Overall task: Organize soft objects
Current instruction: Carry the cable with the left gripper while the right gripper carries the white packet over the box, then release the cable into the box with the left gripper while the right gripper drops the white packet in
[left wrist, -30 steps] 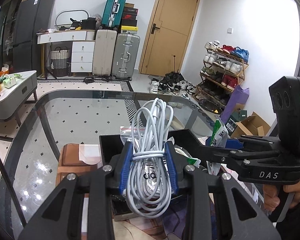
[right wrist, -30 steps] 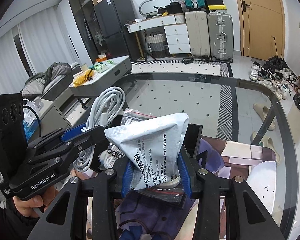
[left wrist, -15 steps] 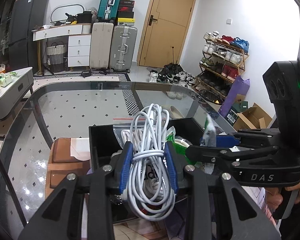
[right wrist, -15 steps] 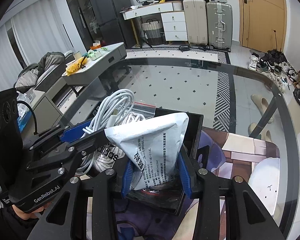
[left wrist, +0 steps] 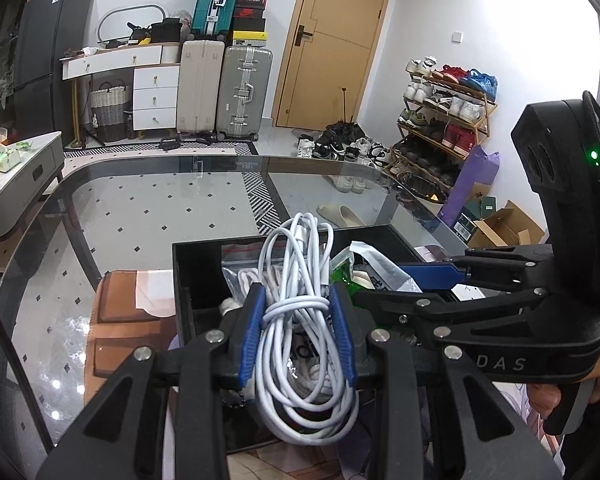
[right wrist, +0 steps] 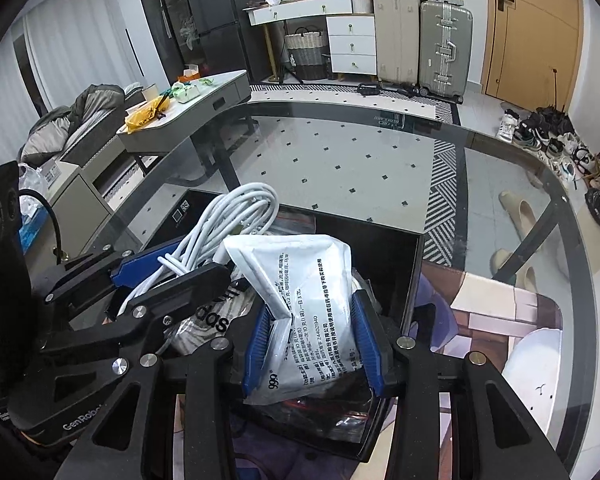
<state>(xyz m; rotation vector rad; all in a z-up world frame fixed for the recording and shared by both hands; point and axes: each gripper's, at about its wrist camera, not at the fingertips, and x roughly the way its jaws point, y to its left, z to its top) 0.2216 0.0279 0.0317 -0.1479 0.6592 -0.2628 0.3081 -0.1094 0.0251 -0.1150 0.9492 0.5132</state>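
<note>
A: Left hand-held gripper point(left wrist: 298, 330)?
B: Clamped on coiled white cable point(left wrist: 304, 344), over black box point(left wrist: 198, 276) on glass surface point(left wrist: 148, 208).
A: Right hand-held gripper point(right wrist: 314, 340)?
B: At 3 o'clock from left, pinching white sachet point(right wrist: 306, 316) above same box.

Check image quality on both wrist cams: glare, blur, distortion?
Left wrist: strong fisheye bending and dark corner vignette; glass table carries ceiling-light glare spots at lower left; white cable in the left gripper is sharp. Right wrist: same distortion; printed pouch in the right gripper is legible, no motion blur; window side overexposed.
</note>
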